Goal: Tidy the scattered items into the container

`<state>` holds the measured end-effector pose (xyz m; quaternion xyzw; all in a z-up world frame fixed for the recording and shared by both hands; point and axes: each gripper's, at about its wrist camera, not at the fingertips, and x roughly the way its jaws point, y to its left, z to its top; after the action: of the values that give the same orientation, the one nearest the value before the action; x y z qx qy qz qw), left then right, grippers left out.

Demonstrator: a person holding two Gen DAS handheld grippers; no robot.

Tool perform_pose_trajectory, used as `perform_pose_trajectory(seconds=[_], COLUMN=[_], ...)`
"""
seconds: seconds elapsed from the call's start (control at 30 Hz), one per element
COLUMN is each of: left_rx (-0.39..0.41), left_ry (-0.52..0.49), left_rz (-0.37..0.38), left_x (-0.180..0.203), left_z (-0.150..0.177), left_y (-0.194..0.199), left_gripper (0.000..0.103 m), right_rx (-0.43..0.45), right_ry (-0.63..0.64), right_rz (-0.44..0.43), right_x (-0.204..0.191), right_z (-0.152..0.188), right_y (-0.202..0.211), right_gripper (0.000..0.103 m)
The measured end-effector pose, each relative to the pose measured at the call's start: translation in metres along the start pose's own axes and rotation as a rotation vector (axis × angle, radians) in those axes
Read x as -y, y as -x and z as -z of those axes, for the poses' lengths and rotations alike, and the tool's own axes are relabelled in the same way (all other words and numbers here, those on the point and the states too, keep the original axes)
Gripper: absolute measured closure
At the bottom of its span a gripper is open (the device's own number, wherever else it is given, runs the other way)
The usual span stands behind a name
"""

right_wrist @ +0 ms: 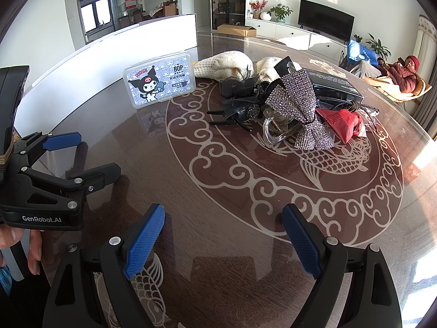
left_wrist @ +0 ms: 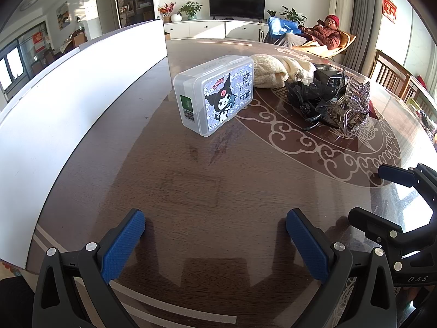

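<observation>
A clear plastic box [left_wrist: 215, 93] with a cartoon lid stands closed on the brown table; the right wrist view shows the box [right_wrist: 159, 82] at the far left. A heap of hair accessories [left_wrist: 330, 104] lies to its right: a rhinestone bow [right_wrist: 297, 106], black clips [right_wrist: 237, 101], a clear claw clip [right_wrist: 275, 131] and a red pouch [right_wrist: 344, 125]. My left gripper [left_wrist: 215, 235] hovers open over bare table, nothing between its blue pads. My right gripper [right_wrist: 222, 232] is likewise open and empty, well short of the heap.
A cream knitted cloth [right_wrist: 226, 64] and a black box [right_wrist: 336, 84] lie behind the heap. A white panel [left_wrist: 68, 104] stands along the table's left side. A person [right_wrist: 401, 73] reclines in a chair far right. A hand [right_wrist: 32, 246] holds the left gripper.
</observation>
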<state>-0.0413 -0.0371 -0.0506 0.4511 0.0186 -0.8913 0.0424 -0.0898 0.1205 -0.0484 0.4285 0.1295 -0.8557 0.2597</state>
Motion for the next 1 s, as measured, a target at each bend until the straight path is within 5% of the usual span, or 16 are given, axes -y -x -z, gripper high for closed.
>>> perform_pose_trajectory(seconds=[0.33, 0.43, 0.63, 0.87, 1.0], left_rx=[-0.007, -0.018, -0.093, -0.093, -0.070], left_ry=[-0.018, -0.090, -0.298, -0.360, -0.311], left_rz=[0.014, 0.067, 0.204, 0.244, 0.219], left_x=[0.001, -0.001, -0.015, -0.020, -0.019], left_z=[-0.004, -0.010, -0.041, -0.083, -0.113], left_y=[-0.002, -0.007, -0.026, -0.057, -0.078], left_gripper=[0.000, 0.000, 0.000, 0.000, 0.000], right_rx=[0.000, 0.000, 0.000, 0.000, 0.000], right_ry=[0.000, 0.000, 0.000, 0.000, 0.000], right_rz=[0.000, 0.000, 0.000, 0.000, 0.000], right_x=[0.000, 0.000, 0.000, 0.000, 0.000], right_z=[0.000, 0.000, 0.000, 0.000, 0.000], right_y=[0.000, 0.000, 0.000, 0.000, 0.000], right_gripper=[0.014, 0.014, 0.014, 0.014, 0.014])
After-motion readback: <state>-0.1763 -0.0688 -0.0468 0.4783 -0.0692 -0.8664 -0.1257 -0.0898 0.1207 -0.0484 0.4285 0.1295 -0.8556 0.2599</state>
